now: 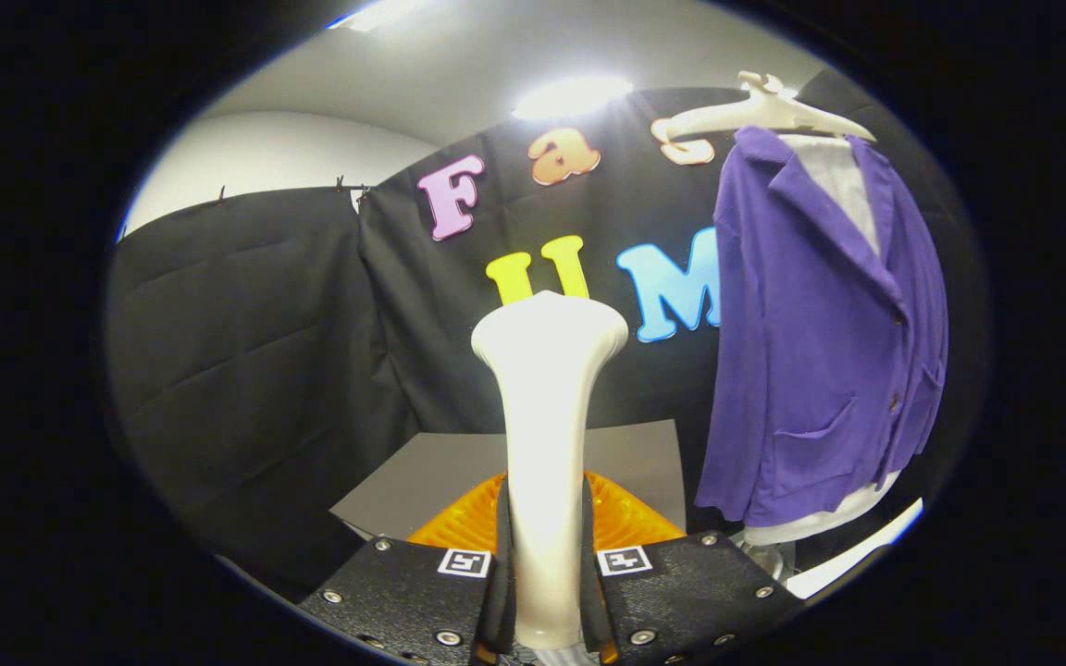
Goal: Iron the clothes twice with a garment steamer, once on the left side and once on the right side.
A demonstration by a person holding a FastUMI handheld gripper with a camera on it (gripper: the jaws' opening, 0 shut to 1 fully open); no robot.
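Note:
A white garment steamer (547, 416) stands upright between my two fingers, its flared head rising well above them. My gripper (547, 564) is shut on its slim handle, both fingers pressing against its sides. To the right, beyond the fingers, a purple jacket (820, 342) hangs over a white garment on a white hanger (764, 111). The steamer head is apart from the jacket, to its left and facing the booth wall.
A grey tabletop (431, 472) lies ahead of the fingers against the black cloth wall. A white base (811, 527) shows under the jacket's hem.

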